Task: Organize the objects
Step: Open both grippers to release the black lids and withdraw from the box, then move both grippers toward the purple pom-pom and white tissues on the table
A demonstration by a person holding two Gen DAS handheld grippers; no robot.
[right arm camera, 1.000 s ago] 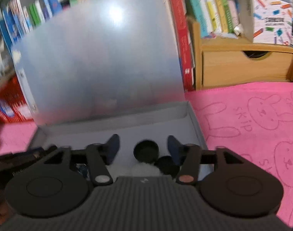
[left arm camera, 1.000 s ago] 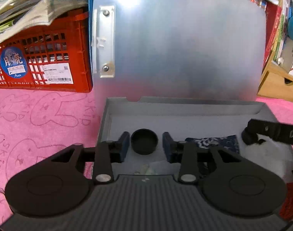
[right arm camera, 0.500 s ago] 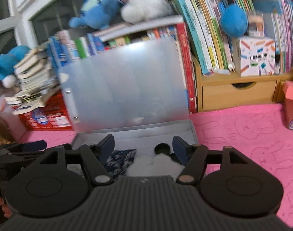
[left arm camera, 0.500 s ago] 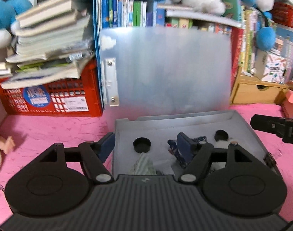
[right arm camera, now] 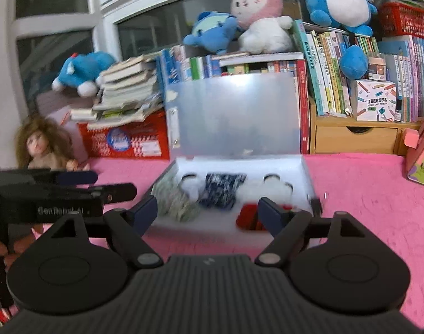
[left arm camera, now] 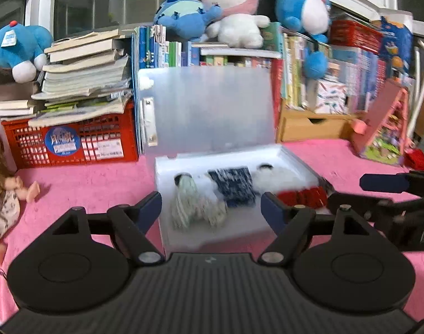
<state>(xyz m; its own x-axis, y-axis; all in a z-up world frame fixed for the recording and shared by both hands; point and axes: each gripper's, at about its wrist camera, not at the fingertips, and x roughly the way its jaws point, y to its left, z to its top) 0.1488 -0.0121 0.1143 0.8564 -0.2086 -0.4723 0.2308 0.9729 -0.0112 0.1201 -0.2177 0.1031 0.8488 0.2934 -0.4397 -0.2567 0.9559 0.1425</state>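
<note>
Both grippers hung above the pink mat, in front of the open box (left arm camera: pixel 298 164). Left gripper (left arm camera: pixel 210 208) had its jaws spread wide, nothing between them. Right gripper (right arm camera: pixel 207 211) the same: wide, empty.

The box sat just ahead of both sets of jaws, its lid (left arm camera: pixel 209 111) standing upright at the back against the books. Inside, seen between the left jaws: a pale green bundle (left arm camera: pixel 195 208) nearest, a navy patterned cloth (left arm camera: pixel 232 186) just beyond it, white fluffy stuff (left arm camera: pixel 278 179) toward the right jaw, and a red item (left arm camera: pixel 301 196) right at the right jaw's tip. Small black caps sat further back. Frames were blurred, so I couldn't tell exactly what each piece was.

A doll (right arm camera: pixel 46 150) lay on the mat well outside the left jaw, near the red crate (left arm camera: pixel 70 142).

My read: the box looked packed, and closing the lid was the likely remaining step.

Risks:
- Lid was only leaning; a nudge from either jaw could drop it early or push it into the books.
- Green bundle sat close to the front rim and could get pinched under the lid.
- The two grippers were close together and could clash if both reached in.
- Soft cloth could snag on a jaw tip and get dragged out.
</note>
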